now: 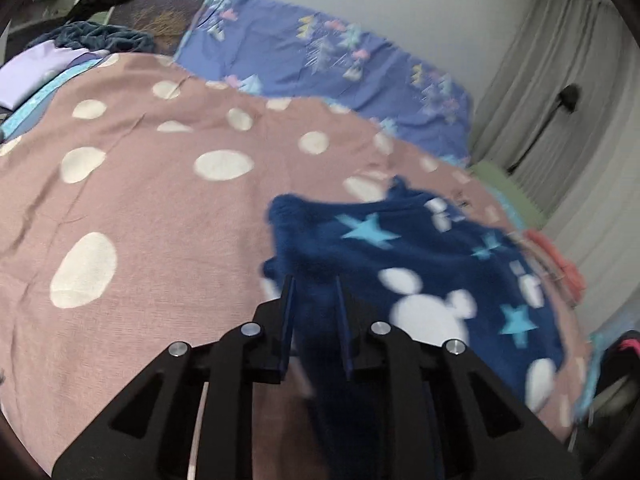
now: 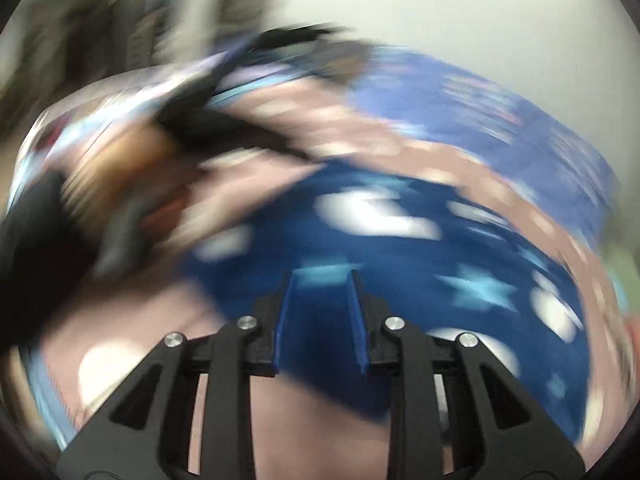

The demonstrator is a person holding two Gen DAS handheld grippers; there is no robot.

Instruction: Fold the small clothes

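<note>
My left gripper (image 1: 316, 280) tilts down toward the pink spotted blanket (image 1: 160, 208), and its two blue fingers (image 1: 289, 300) are close together, pinching a fold of the dark blue star cloth (image 1: 420, 260). That cloth lies on the blanket, near its right edge, and one part lifts up into my left gripper. My right gripper (image 2: 322, 276) also tilts down over the blanket, with its fingers (image 2: 285, 312) close together. The blue cloth (image 2: 400, 264) runs in between them, so I think they are clamped on it, but this view is very blurry. Past the blanket's far edge I see a purple sheet (image 1: 300, 52). To the left of the blanket there is a blurry dark shape that I cannot make out.
</note>
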